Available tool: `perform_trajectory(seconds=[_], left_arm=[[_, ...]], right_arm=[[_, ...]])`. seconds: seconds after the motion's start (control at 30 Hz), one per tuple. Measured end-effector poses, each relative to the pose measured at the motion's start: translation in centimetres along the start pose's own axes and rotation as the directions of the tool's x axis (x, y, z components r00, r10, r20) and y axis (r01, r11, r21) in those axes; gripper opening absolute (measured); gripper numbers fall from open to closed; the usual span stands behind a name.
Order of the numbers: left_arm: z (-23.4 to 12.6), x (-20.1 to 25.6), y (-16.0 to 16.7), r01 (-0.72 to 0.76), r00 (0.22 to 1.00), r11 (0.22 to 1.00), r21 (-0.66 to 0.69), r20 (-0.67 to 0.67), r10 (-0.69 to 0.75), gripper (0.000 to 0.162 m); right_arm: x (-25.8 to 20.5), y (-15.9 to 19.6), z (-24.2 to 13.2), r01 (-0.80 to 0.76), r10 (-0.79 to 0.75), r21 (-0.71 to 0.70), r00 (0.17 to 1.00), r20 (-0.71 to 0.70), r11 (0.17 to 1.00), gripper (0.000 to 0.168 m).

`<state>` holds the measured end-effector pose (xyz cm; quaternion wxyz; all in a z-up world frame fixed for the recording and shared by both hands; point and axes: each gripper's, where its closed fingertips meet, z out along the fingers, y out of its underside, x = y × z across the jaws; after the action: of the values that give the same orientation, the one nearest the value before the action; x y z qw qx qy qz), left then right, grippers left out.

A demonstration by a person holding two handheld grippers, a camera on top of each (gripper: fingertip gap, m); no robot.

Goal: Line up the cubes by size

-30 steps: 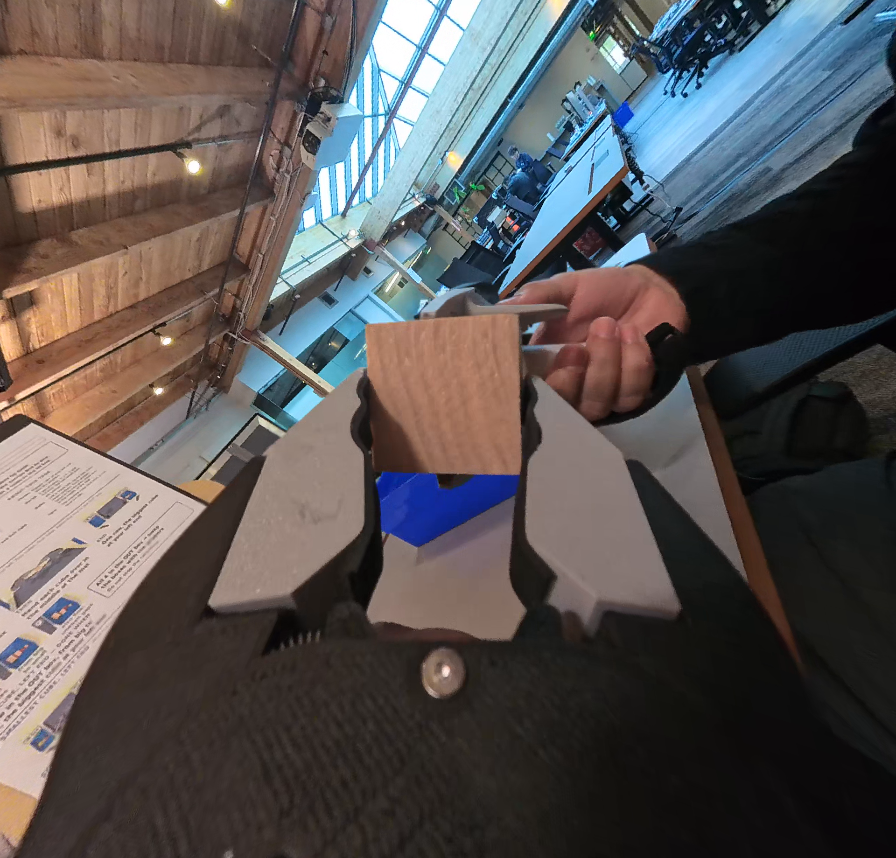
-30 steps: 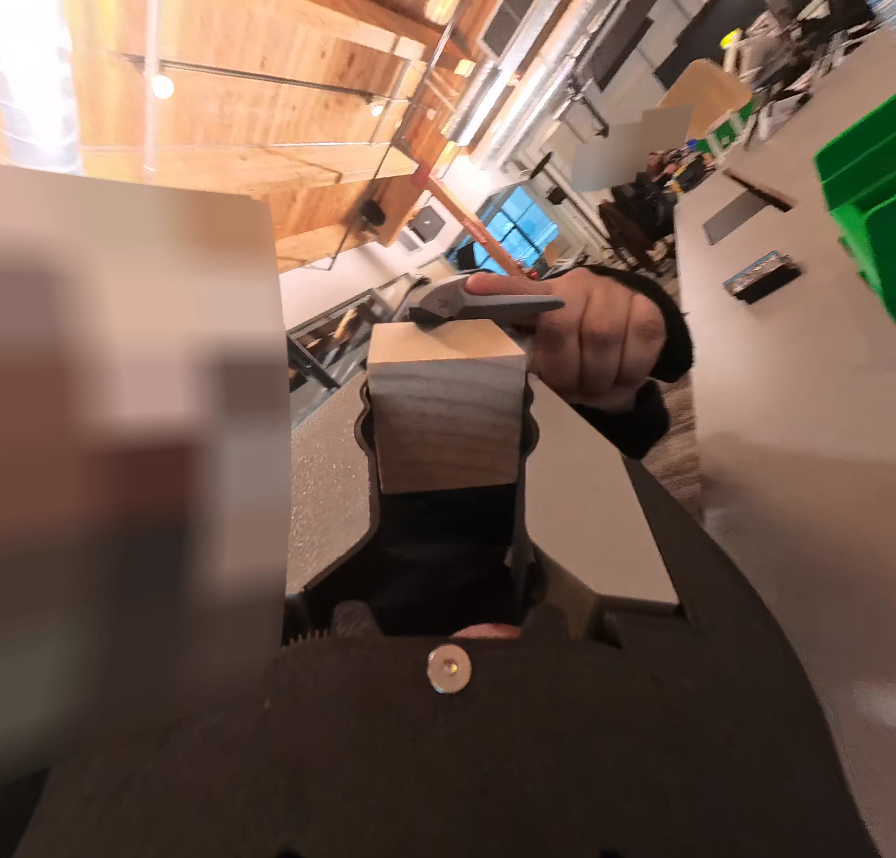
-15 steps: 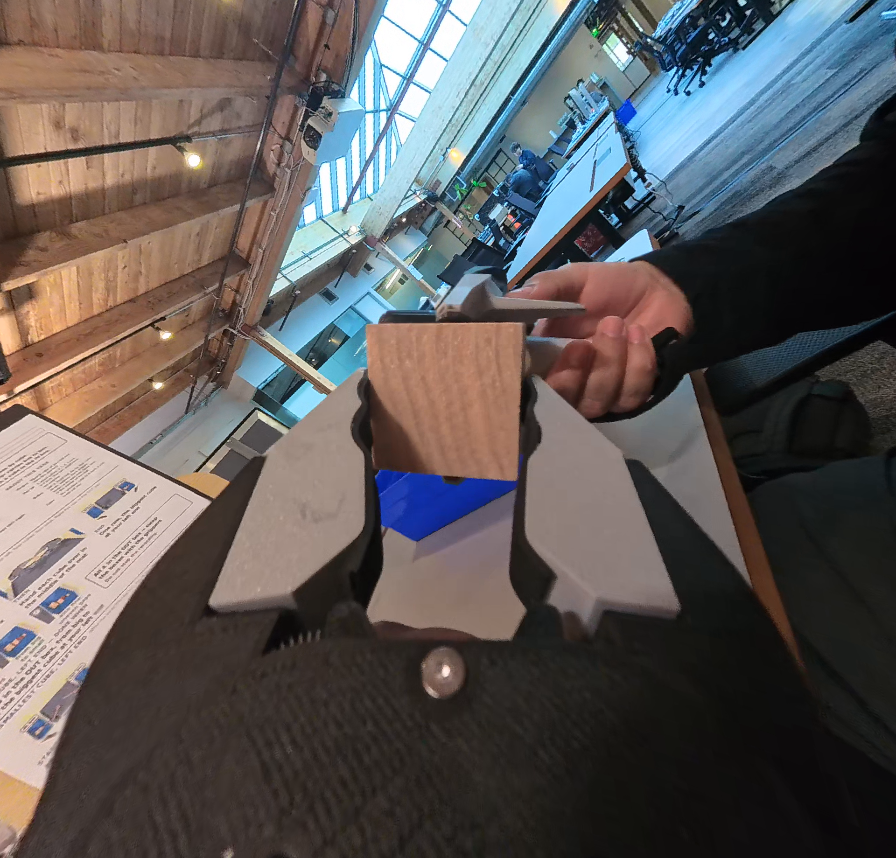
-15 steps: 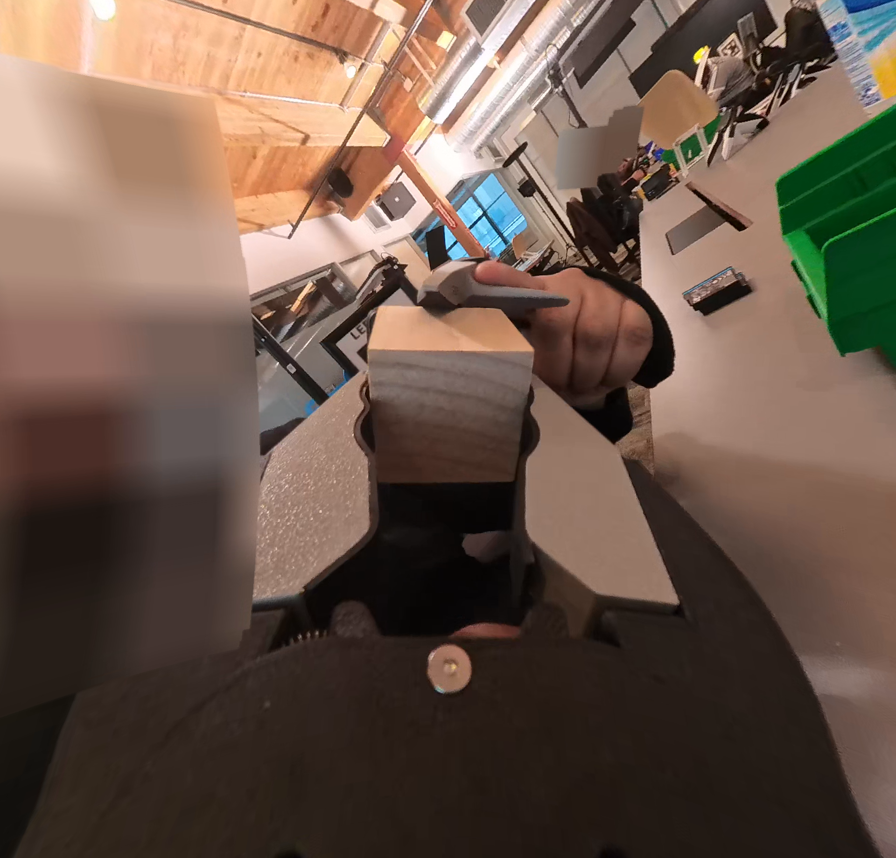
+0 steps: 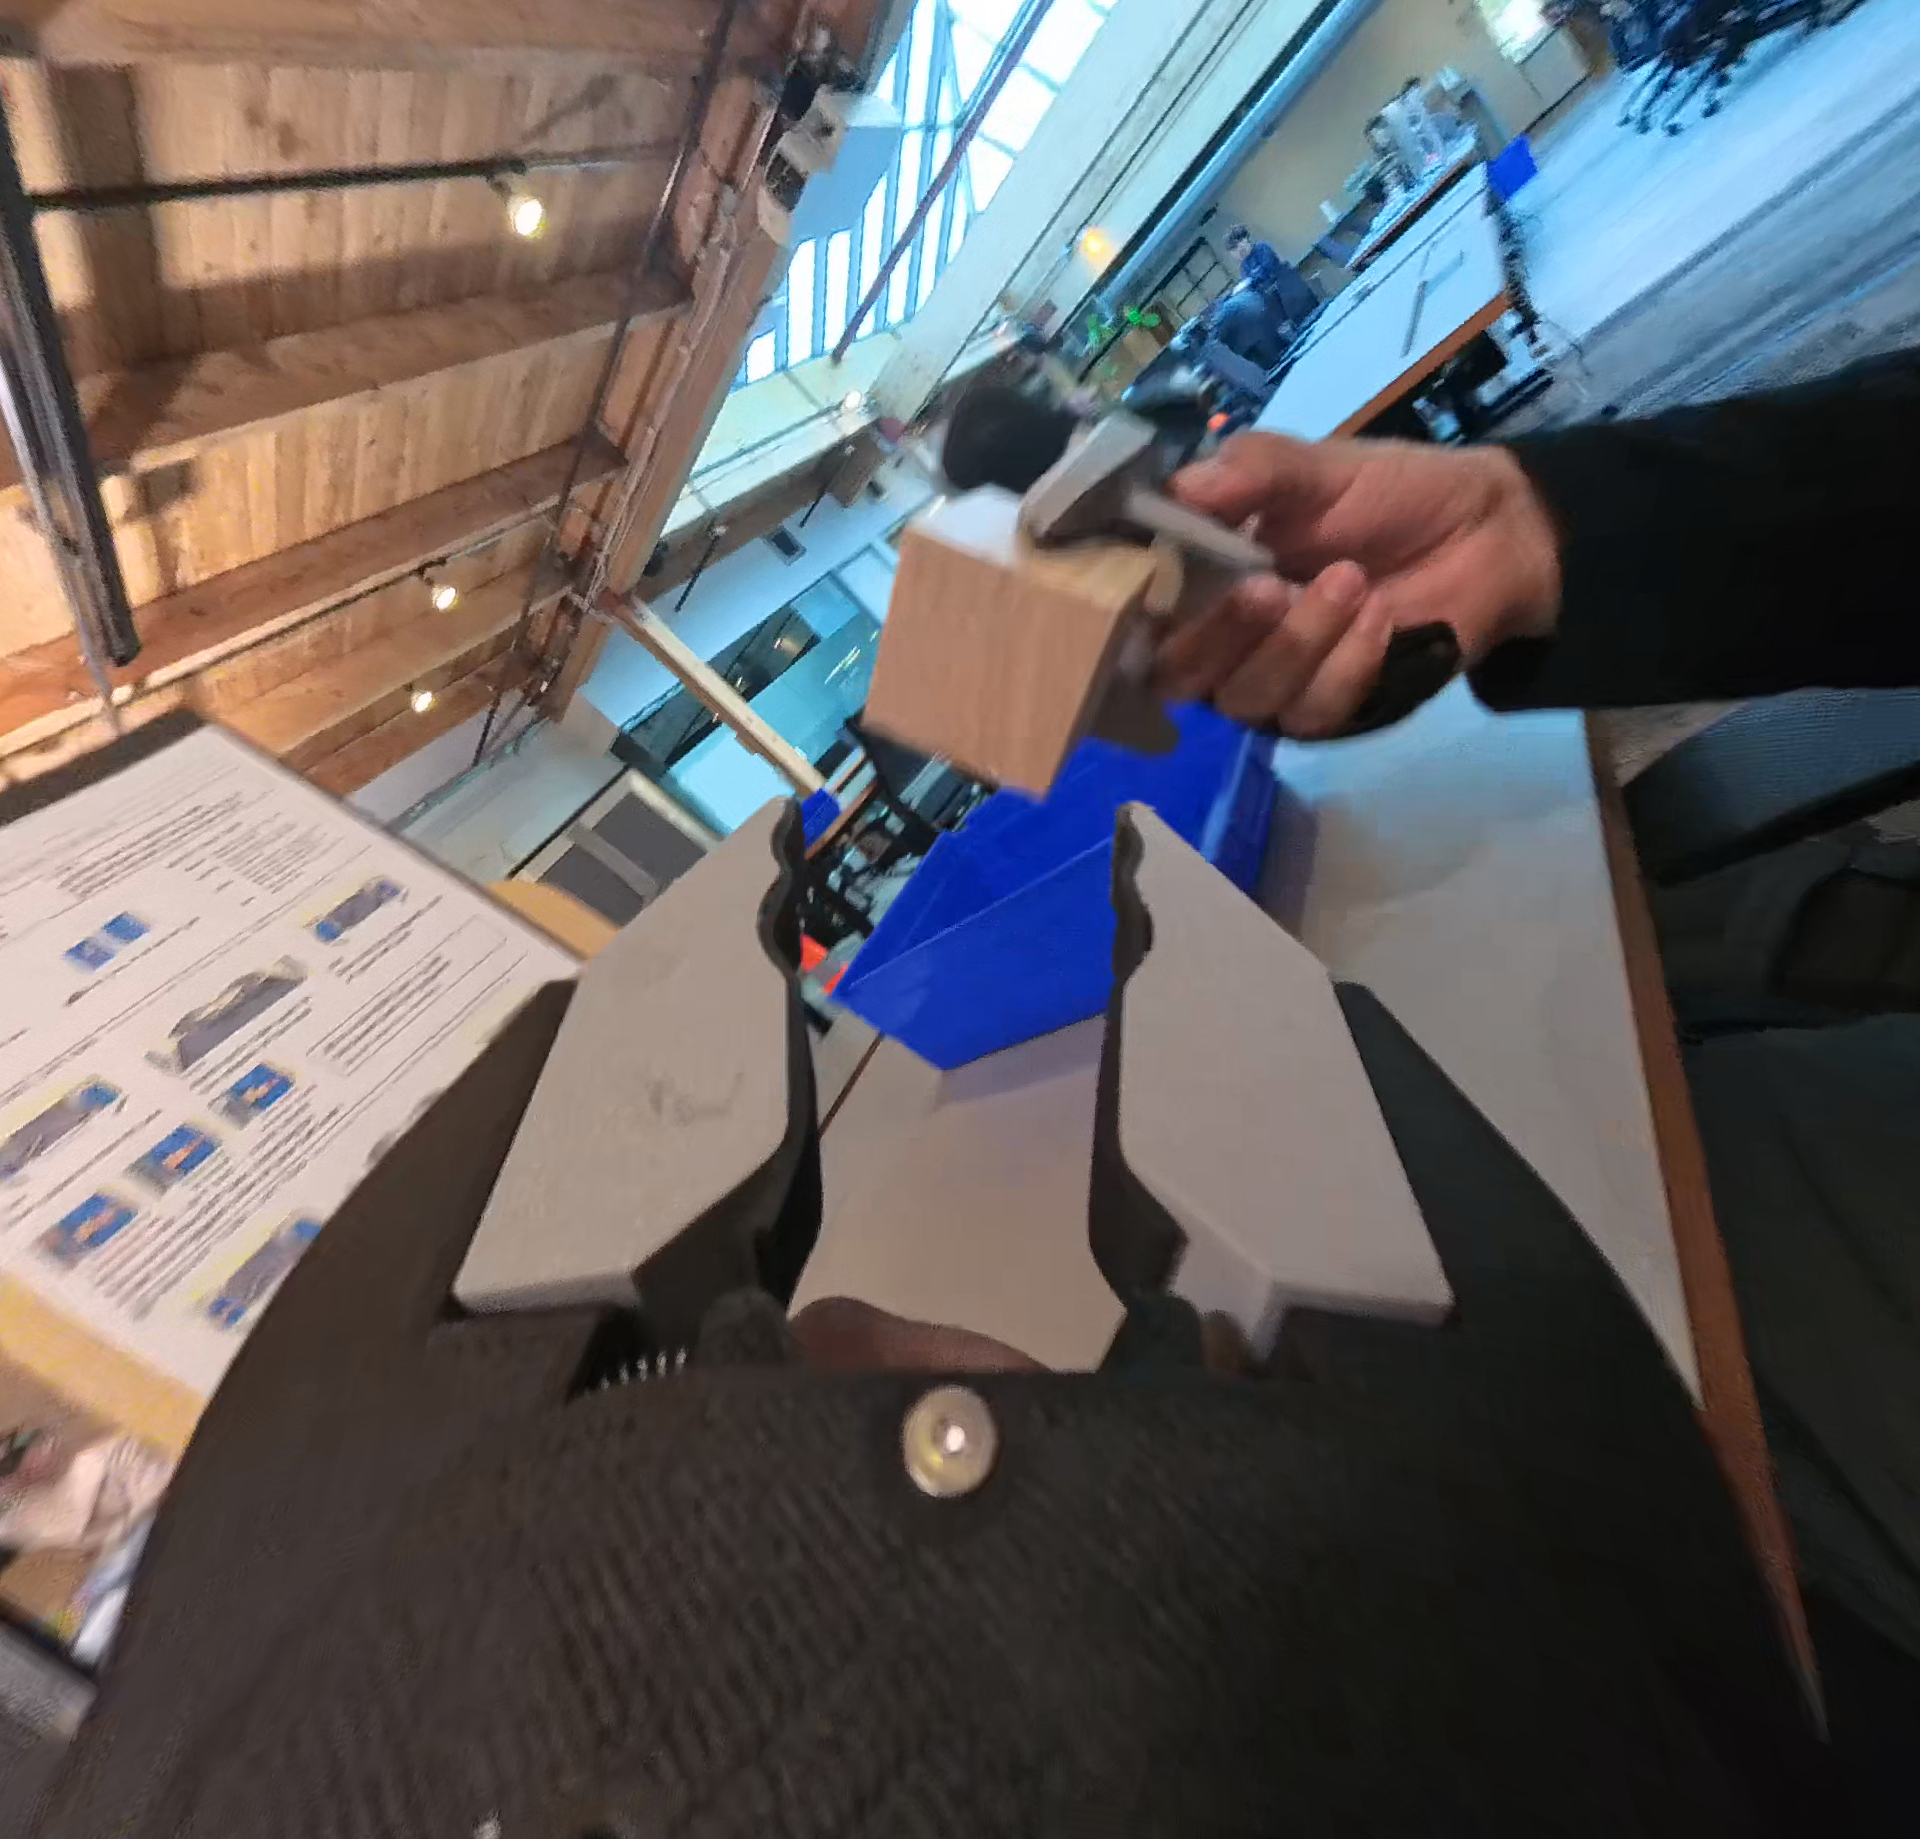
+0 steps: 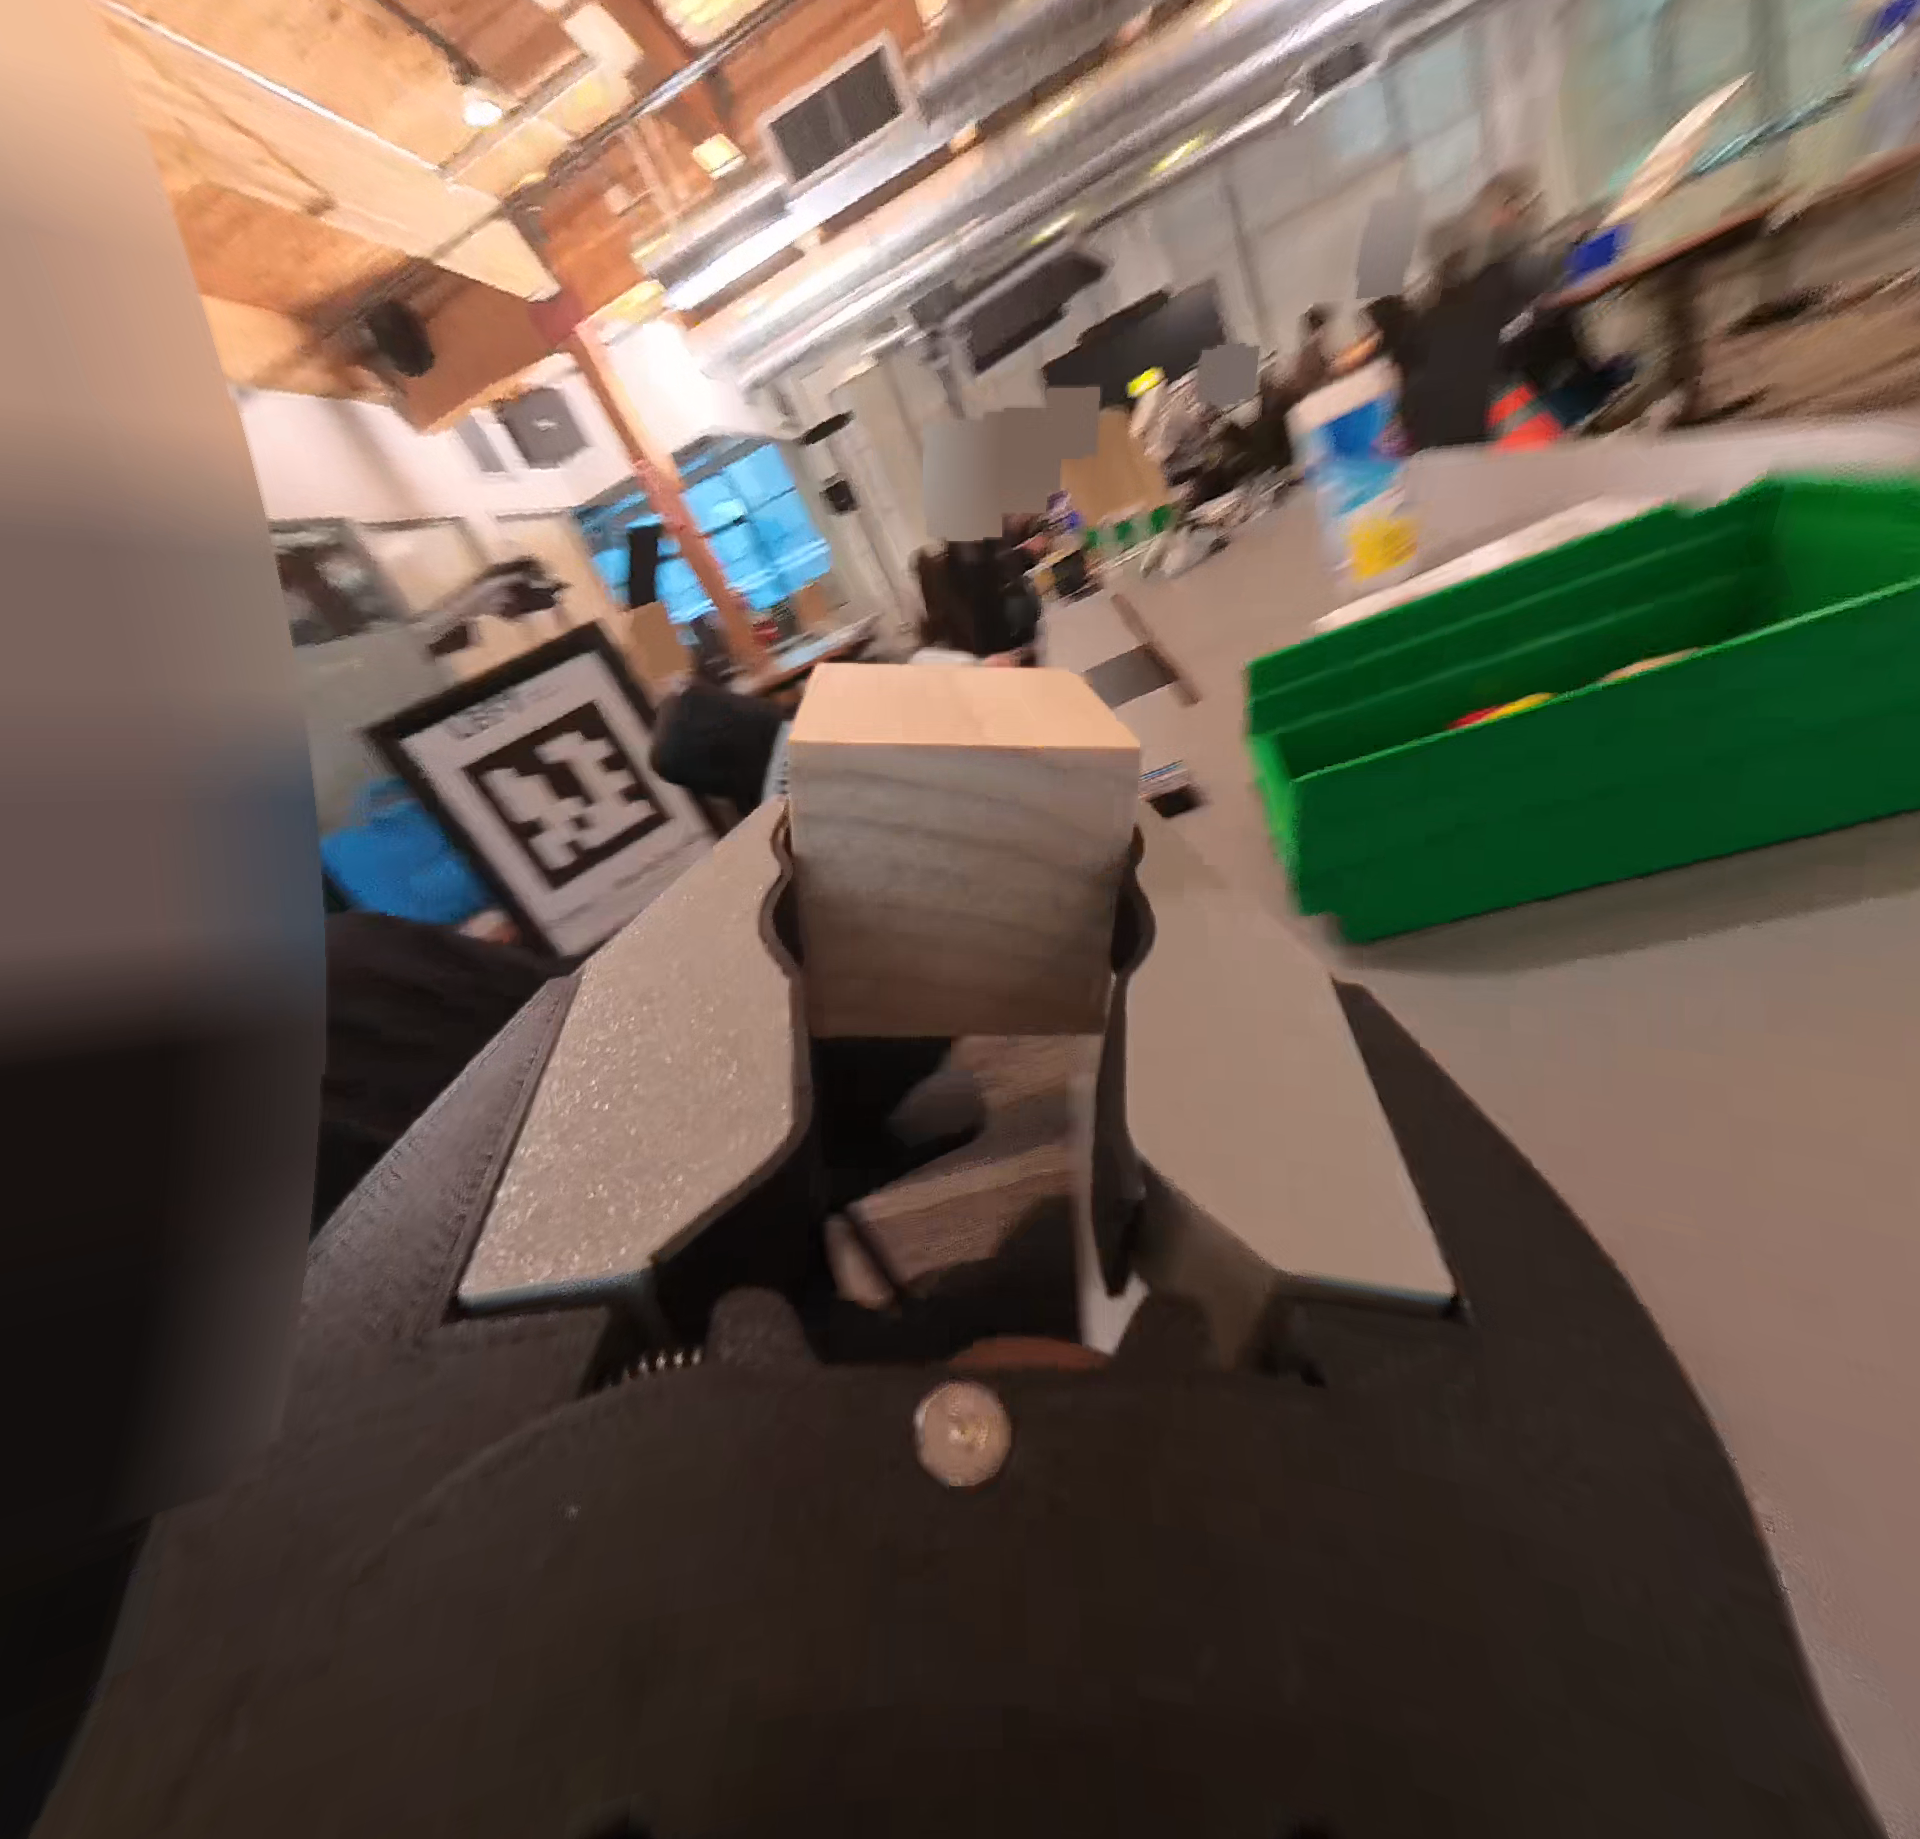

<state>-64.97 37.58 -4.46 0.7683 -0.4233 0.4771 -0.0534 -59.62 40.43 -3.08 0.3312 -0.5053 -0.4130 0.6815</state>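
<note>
A single wooden cube [image 5: 1003, 662] shows in the left wrist view, in the upper middle of the frame, tilted so that one corner points downward. Its broad face is warm tan with fine straight grain, and a paler top face catches the light. It is off the bench, held in the air at its upper right side. In the right wrist view the same cube [image 6: 961, 880] sits at the centre of the frame, upright and square-on, its near face greyish-tan with curved grain and its top face lighter. Grey fingers [image 6: 665, 1051] press against its left and right sides.
</note>
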Motion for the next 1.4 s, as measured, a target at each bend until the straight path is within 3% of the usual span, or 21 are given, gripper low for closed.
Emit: perform_trajectory(seconds=[0.07, 0.1, 0.17, 0.23, 0.3, 0.4, 0.53, 0.63, 0.77, 0.9, 0.93, 1.1, 1.2, 1.27, 1.33, 1.4], left_arm=[[-1.4, -3.0, 1.6, 0.037, 0.995, 0.995, -0.093, 0.094, -0.029, 0.039], [-2.2, -4.7, 3.1, 0.081, 0.986, 0.982, -0.172, 0.156, -0.054, 0.028], [-4.1, -7.7, 6.8, 0.22, 0.95, 0.914, -0.342, 0.289, -0.121, 0.016], [-6.2, -9.4, 10.1, 0.372, 0.898, 0.82, -0.435, 0.393, -0.199, 0.013], [-7.3, -10.0, 11.7, 0.475, 0.854, 0.762, -0.44, 0.441, -0.278, 0.017], [-8.0, -9.7, 13.5, 0.547, 0.821, 0.695, -0.467, 0.46, -0.337, 0.02], [-9.5, -8.2, 16.7, 0.491, 0.867, 0.588, -0.643, 0.428, -0.256, 0.026], [-10.2, -6.0, 17.9, 0.467, 0.884, 0.526, -0.711, 0.354, -0.306, 0.04], [-10.9, -4.4, 19.7, 0.488, 0.865, 0.454, -0.746, 0.341, -0.369, 0.044], [-9.6, -1.5, 21.6, 0.486, 0.841, 0.399, -0.777, 0.293, -0.454, 0.046], [-9.1, -1.2, 22.0, 0.48, 0.844, 0.398, -0.781, 0.289, -0.451, 0.057], [-6.2, -1.2, 22.3, 0.52, 0.835, 0.421, -0.744, 0.337, -0.435, 0.053], [-5.1, -2.1, 22.9, 0.524, 0.848, 0.451, -0.722, 0.392, -0.358, 0.043], [-5.4, -3.2, 23.8, 0.485, 0.874, 0.46, -0.744, 0.413, -0.254, 0.037], [-5.6, -3.7, 24.5, 0.484, 0.874, 0.451, -0.749, 0.437, -0.212, 0.049], [-5.3, -3.9, 24.5, 0.492, 0.869, 0.463, -0.737, 0.447, -0.212, 0.049]], right_arm=[[1.7, -2.9, -3.9, 0.175, -0.174, -0.005, 0.97, -0.171, 0.985, 0.057], [3.2, -4.1, -6.1, 0.274, -0.283, -0.07, 0.915, -0.288, 0.959, 0.057], [7.6, -6.0, -11.1, 0.381, -0.475, -0.285, 0.729, -0.493, 0.88, 0.057], [11.5, -6.8, -15.2, 0.353, -0.588, -0.48, 0.602, -0.54, 0.803, 0.057], [15.1, -6.1, -17.9, 0.267, -0.648, -0.632, 0.571, -0.504, 0.727, 0.058], [19.6, -3.3, -19.8, 0.131, -0.698, -0.802, 0.586, -0.412, 0.583, 0.057], [23.2, 0.5, -19.4, 0.048, -0.698, -0.921, 0.668, -0.258, 0.386, 0.058], [24.3, 2.7, -18.5, 0.023, -0.65, -0.964, 0.743, -0.16, 0.264, 0.059], [25.2, 4.8, -18.4, -0.003, -0.578, -0.992, 0.812, -0.075, 0.125, 0.058], [26.3, 6.3, -18.6, 0.006, -0.561, -1.0, 0.828, 0.007, -0.005, 0.058], [26.4, 6.6, -18.5, 0.006, -0.551, -1.0, 0.834, 0.016, -0.02, 0.058], [27.2, 7.1, -18.3, -0.015, -0.541, -0.999, 0.841, 0.009, -0.04, 0.058], [27.3, 6.8, -18.5, -0.056, -0.554, -0.998, 0.831, -0.041, -0.009, 0.059], [27.0, 6.2, -18.5, -0.06, -0.568, -0.998, 0.82, -0.067, 0.031, 0.057], [26.2, 5.2, -18.0, -0.046, -0.568, -0.993, 0.817, -0.102, 0.112, 0.055], [24.8, 4.2, -17.5, -0.043, -0.538, -0.977, 0.829, -0.153, 0.211, 0.059]])
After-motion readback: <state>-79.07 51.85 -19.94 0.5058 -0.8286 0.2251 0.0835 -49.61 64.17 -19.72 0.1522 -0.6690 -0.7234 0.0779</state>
